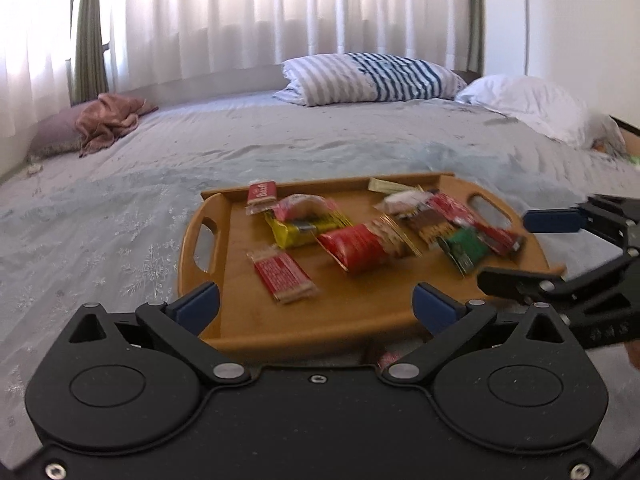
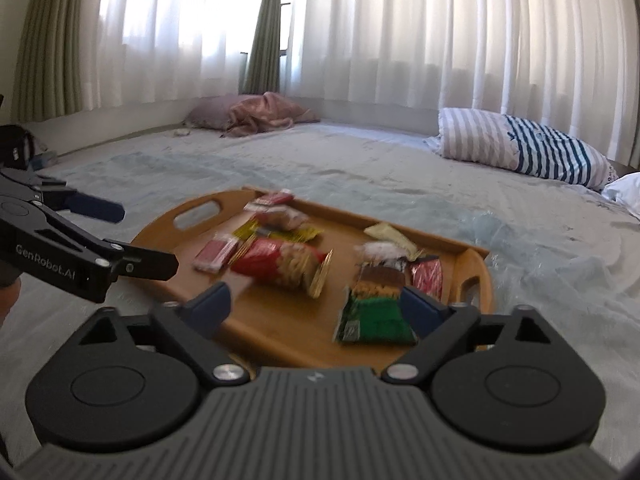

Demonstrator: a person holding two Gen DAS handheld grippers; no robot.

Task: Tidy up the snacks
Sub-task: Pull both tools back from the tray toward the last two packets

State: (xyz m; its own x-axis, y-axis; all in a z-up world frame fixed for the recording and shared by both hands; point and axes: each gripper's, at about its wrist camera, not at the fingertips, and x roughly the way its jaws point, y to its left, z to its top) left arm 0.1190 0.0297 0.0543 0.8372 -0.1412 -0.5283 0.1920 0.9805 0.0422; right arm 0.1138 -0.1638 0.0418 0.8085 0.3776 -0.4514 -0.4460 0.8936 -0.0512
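A wooden tray point(image 1: 360, 312) with two handle slots lies on the bed and holds several snack packets: a red packet point(image 1: 282, 276), a yellow one point(image 1: 296, 232), a large red biscuit pack point(image 1: 360, 246) and a green packet point(image 1: 466, 250). My left gripper point(image 1: 316, 304) is open and empty over the tray's near edge. My right gripper point(image 1: 520, 248) shows at the tray's right end, open. In the right wrist view the tray point(image 2: 280, 328) lies just ahead of my open right gripper point(image 2: 316, 300), with the green packet point(image 2: 376, 316) near its right finger. My left gripper point(image 2: 136, 236) is at left.
The bed has a grey-blue cover point(image 1: 280, 140). A striped pillow point(image 1: 372, 78) and a white pillow point(image 1: 532, 104) lie at the far side, a pink cloth point(image 1: 108, 120) on a mauve pillow at far left. White curtains hang behind. A small packet point(image 1: 390, 358) lies under the tray's near edge.
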